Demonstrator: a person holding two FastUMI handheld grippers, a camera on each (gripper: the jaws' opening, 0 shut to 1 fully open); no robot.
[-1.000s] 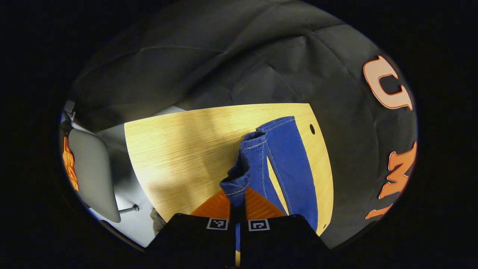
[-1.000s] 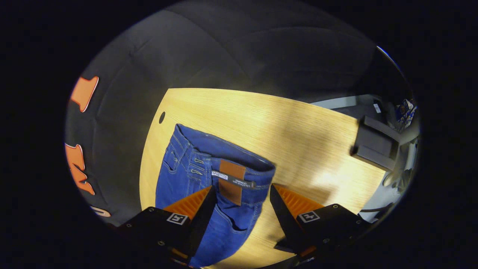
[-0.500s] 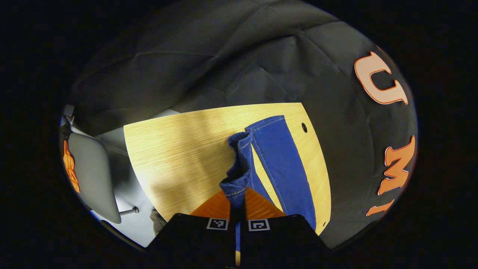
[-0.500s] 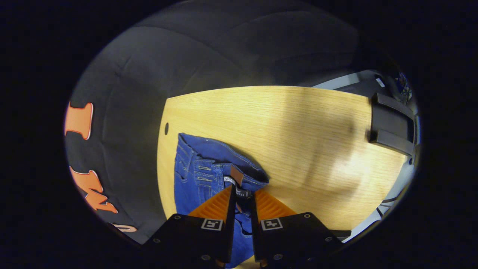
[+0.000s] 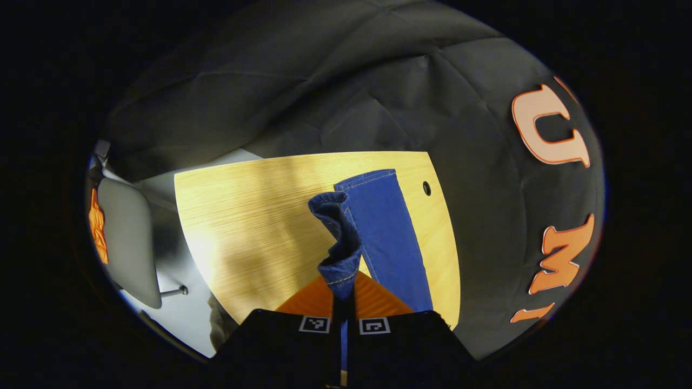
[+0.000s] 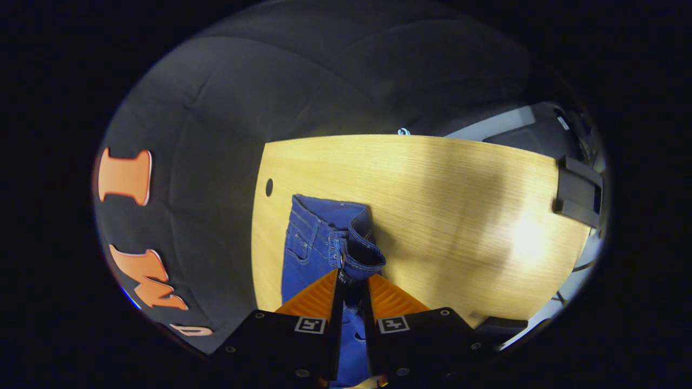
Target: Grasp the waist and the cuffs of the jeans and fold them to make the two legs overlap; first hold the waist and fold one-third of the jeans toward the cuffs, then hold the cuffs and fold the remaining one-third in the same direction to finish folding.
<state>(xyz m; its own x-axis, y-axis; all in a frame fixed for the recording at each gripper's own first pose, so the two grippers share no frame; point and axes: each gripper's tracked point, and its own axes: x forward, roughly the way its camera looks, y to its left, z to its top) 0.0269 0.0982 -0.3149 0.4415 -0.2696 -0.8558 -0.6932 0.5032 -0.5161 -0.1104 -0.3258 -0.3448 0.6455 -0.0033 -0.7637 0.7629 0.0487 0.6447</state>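
Lying on a pale wooden table (image 5: 254,216), blue jeans (image 5: 384,227), left gripper (image 5: 344,289) pinching a cuff, right gripper (image 6: 352,285) pinching the waist, black cloth wall (image 5: 324,97) behind.

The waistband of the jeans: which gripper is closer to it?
Right. The right gripper is clamped on the waistband itself; the left gripper pinches a leg cuff at the jeans' opposite end.

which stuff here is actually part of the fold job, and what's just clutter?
Job: jeans; cuff clamped in left gripper; waist clamped in right gripper; wooden table.
Clutter: grey chair; black box at table edge.
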